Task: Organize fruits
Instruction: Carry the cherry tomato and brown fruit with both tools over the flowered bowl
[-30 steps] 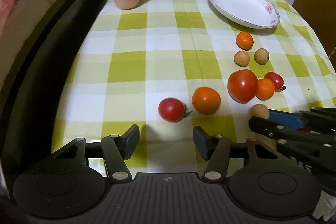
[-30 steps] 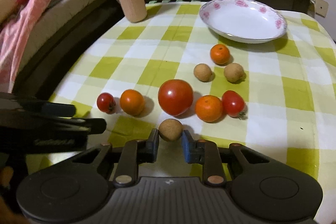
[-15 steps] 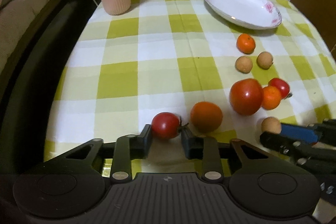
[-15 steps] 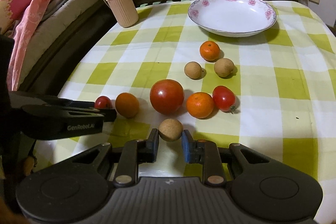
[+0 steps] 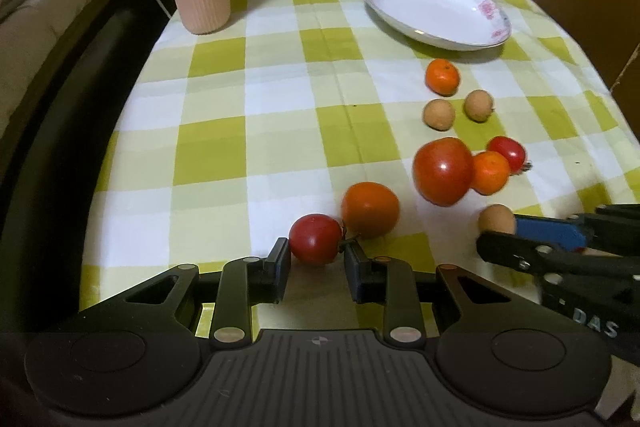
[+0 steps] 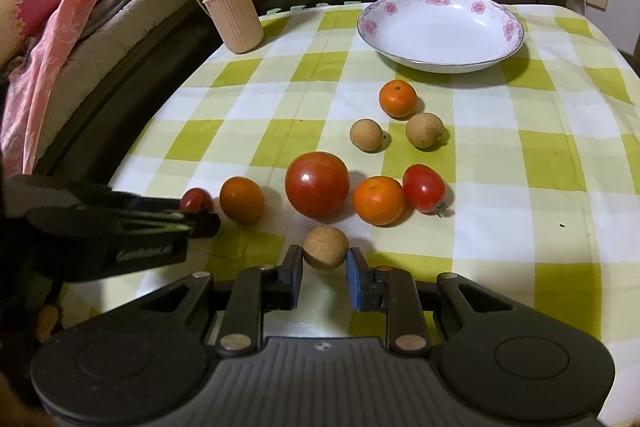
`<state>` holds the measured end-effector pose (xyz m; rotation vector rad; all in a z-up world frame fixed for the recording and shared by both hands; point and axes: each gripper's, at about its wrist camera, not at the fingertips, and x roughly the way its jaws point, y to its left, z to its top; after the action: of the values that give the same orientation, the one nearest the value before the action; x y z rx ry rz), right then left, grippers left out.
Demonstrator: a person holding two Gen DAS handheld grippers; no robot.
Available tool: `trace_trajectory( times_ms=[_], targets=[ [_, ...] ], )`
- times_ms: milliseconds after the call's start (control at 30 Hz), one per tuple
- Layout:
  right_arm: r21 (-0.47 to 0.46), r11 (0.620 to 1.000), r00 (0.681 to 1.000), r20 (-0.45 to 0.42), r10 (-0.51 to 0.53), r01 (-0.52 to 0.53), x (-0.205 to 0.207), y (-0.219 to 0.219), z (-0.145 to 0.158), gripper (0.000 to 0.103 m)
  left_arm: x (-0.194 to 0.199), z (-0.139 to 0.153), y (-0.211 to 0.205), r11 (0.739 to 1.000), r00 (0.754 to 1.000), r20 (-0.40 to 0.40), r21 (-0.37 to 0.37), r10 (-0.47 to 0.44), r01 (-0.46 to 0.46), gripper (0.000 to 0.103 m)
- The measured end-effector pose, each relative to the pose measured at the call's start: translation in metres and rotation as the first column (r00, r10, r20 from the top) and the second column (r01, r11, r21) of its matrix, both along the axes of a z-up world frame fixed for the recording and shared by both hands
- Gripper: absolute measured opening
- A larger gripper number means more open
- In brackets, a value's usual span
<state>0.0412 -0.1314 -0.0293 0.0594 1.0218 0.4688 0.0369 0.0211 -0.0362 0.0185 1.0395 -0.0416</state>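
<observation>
A small red tomato (image 5: pixel 315 238) is being gripped between the narrowed fingers of the left gripper (image 5: pixel 316 263) at the near edge of the checked tablecloth (image 5: pixel 256 115). A brown longan (image 6: pixel 325 247) is being pinched by the right gripper (image 6: pixel 325 269), low over the cloth. In the right wrist view the tomato is being half hidden behind the left gripper, whose lettering is blurred. Only "DAS" is being shown on the right gripper's side in the left wrist view.

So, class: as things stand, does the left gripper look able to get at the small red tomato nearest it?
Probably yes: the left gripper already has its fingers either side of the small red tomato, nothing between them.
</observation>
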Motion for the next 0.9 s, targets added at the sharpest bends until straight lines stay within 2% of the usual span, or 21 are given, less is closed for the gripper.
trace_trajectory(
  times_ms=[200,467,900],
  targets=[
    [0.003,1.0,1.0,0.015,-0.003,0.003,-0.003,-0.001,0.004,0.023,-0.01,0.01,-0.009,0.998,0.999,0.023,-0.031,-0.047,0.048,0.036],
    [0.0,1.0,0.999,0.032,-0.025,0.025,0.001,-0.003,0.009,0.023,-0.002,0.019,-0.016,0.995,0.997,0.053,-0.072,-0.061,0.065,0.037],
    [0.025,0.992,0.989,0.076,-0.126,0.124,0.039,-0.024,0.031,0.023,0.043,0.039,-0.042,0.986,0.985,0.123,-0.098,-0.119,0.131,0.037]
  ],
)
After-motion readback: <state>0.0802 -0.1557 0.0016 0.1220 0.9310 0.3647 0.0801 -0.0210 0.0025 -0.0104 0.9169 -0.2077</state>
